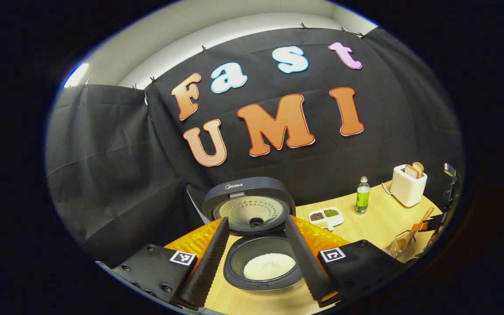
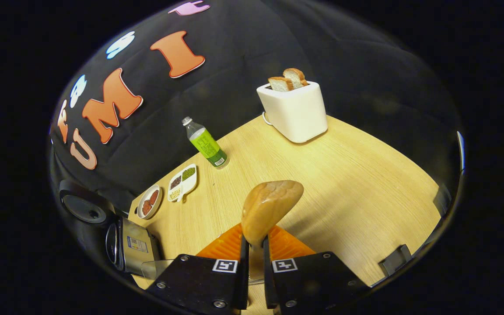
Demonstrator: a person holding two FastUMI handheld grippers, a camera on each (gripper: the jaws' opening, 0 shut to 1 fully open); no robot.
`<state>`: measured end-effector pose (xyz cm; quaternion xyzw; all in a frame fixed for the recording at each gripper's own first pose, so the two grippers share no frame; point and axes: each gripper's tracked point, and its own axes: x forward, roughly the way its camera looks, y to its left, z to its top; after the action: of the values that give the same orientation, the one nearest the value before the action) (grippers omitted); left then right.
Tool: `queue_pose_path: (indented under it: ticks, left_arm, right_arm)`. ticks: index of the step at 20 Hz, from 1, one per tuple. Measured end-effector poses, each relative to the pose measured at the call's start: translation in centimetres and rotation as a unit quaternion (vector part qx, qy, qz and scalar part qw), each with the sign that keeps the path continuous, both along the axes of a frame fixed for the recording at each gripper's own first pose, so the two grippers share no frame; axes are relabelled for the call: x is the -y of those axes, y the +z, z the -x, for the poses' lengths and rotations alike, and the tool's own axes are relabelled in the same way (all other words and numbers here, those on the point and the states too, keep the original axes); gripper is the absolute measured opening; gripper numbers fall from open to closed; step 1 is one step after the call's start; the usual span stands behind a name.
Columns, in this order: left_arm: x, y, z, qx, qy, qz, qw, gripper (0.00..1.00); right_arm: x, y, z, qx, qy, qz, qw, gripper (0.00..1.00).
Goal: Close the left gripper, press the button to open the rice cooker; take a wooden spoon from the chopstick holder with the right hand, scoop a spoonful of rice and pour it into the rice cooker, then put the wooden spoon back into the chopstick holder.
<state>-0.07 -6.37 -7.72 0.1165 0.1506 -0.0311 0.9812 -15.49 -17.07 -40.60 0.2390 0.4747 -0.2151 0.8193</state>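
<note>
The rice cooker (image 1: 256,262) stands open just beyond my left gripper (image 1: 256,221). Its lid (image 1: 250,205) is raised, and white rice (image 1: 269,266) lies in the inner pot. The left fingers are spread wide to either side of the pot and hold nothing. At the far right, the wooden spoon (image 1: 425,217) rises from the clear chopstick holder (image 1: 398,246). In the right gripper view my right gripper (image 2: 254,245) is shut on the spoon's handle. The spoon's bowl (image 2: 271,205) stands up just above the fingertips. The cooker (image 2: 125,247) lies at that view's lower left.
On the wooden table (image 2: 357,183) stand a green bottle (image 2: 206,144) and a white toaster (image 2: 293,109) with bread in it. A divided dish of grains (image 2: 182,181) and a small round bowl (image 2: 149,202) sit near the cooker. The black cloth wall closes off the back.
</note>
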Motion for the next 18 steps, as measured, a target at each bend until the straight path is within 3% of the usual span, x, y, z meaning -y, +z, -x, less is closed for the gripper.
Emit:
queue_pose_path:
  ticks: [3,4,6,7,8,13,18]
  left_arm:
    - [-0.1,-0.3,-0.1,0.0,-0.008,0.01,1.0,0.96]
    - [-0.3,-0.3,-0.2,0.0,-0.011,0.012,1.0,0.88]
    - [-0.6,-0.3,-0.3,0.003,-0.016,0.016,1.0,0.88]
    - [-0.9,-0.4,-0.3,0.004,-0.016,0.017,1.0,0.94]
    - [-1.1,-0.4,-0.5,0.005,-0.018,0.019,1.0,0.92]
    - [-2.1,-1.0,-0.7,0.005,-0.022,0.04,0.999,0.88]
    - [-3.3,-2.5,-1.2,-0.01,-0.02,0.062,0.998,0.88]
  right_arm:
    - [-0.1,0.3,0.5,-0.016,-0.008,0.003,1.0,0.12]
    - [-0.2,0.6,0.9,-0.024,-0.014,0.002,1.0,0.11]
    - [-0.1,1.8,0.4,-0.012,-0.029,0.01,0.999,0.11]
    - [-0.3,2.7,0.1,-0.006,-0.034,0.012,0.999,0.11]
    - [-0.4,3.6,-0.4,0.004,-0.037,0.014,0.999,0.11]
    - [-1.7,9.5,-2.0,0.058,-0.016,0.023,0.998,0.11]
    - [-6.1,12.1,-2.5,0.082,0.028,0.004,0.996,0.11]
